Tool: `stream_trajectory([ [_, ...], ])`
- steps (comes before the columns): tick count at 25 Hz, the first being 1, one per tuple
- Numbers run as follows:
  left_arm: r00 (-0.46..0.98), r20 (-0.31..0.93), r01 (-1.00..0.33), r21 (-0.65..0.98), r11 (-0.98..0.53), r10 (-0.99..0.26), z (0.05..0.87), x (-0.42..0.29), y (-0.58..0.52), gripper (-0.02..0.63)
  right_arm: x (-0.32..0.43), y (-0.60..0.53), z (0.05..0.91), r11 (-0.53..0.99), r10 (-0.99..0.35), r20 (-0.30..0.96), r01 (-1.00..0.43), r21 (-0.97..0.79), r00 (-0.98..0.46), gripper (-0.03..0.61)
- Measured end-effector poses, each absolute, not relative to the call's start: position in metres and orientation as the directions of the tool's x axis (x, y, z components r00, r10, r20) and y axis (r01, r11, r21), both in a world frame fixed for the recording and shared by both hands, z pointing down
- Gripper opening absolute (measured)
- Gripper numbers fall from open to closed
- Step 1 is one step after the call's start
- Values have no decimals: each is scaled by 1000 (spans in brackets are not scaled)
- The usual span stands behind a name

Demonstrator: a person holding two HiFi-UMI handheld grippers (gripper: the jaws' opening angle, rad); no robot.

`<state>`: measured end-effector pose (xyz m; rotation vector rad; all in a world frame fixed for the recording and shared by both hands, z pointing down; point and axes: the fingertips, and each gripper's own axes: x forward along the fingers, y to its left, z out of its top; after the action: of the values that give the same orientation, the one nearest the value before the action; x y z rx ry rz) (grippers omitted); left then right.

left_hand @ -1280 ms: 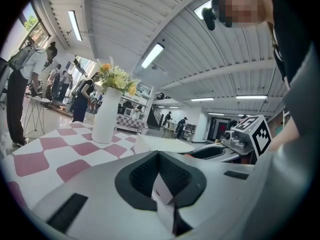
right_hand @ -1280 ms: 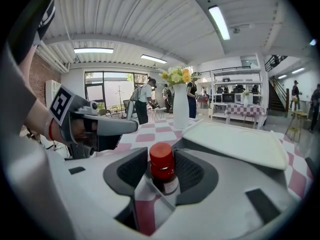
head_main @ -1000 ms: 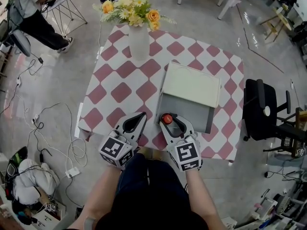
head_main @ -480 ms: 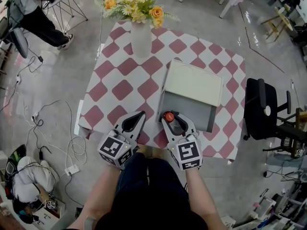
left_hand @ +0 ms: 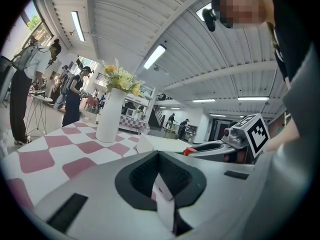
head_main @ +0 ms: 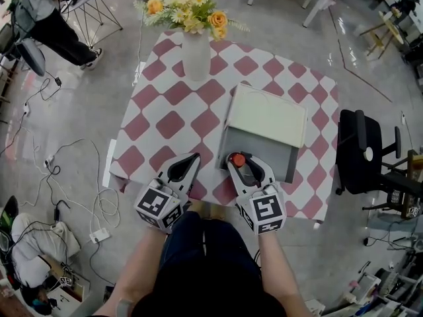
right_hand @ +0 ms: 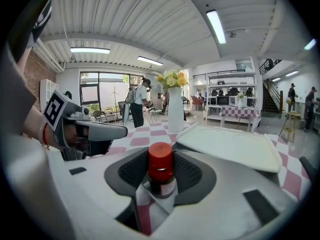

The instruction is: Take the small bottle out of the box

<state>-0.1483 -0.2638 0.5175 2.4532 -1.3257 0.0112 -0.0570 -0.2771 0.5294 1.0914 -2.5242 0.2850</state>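
Observation:
The small bottle has a red cap and a dark body. It stands upright between the pads of my right gripper, at the near left corner of the white box, whose lid is folded back. The right gripper view shows the bottle between the dark pads of my right gripper. Those jaws have just been closing, and they are shut on the bottle. My left gripper rests over the tablecloth left of the box, its jaws shut on nothing.
A white vase of flowers stands at the far side of the pink-checked table. A black office chair is right of the table. Cables lie on the floor at left, and a person stands at the far left.
The right gripper's fingers have drawn in on the bottle, and it sits slightly further right in the head view. The left gripper has kept still.

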Motion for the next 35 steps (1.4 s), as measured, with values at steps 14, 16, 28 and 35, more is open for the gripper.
stream_trajectory([
  [14,586,152,-798,277,-534,-796,500,-140,-268,2,-39,-281,508,642,-690,371,-762,-85,-622,150],
  [16,587,149,-798,274,-537,-796,497,-139,-270,2,-36,-282,505,636,-694,363,-766,-94,-622,150],
  [28,605,130,-785,258,-563,-785,484,-133,-274,2,-20,-284,486,608,-726,335,-788,-97,-601,149],
  [35,605,115,-784,254,-566,-788,478,-130,-274,2,-10,-283,473,592,-747,315,-801,-88,-586,149],
])
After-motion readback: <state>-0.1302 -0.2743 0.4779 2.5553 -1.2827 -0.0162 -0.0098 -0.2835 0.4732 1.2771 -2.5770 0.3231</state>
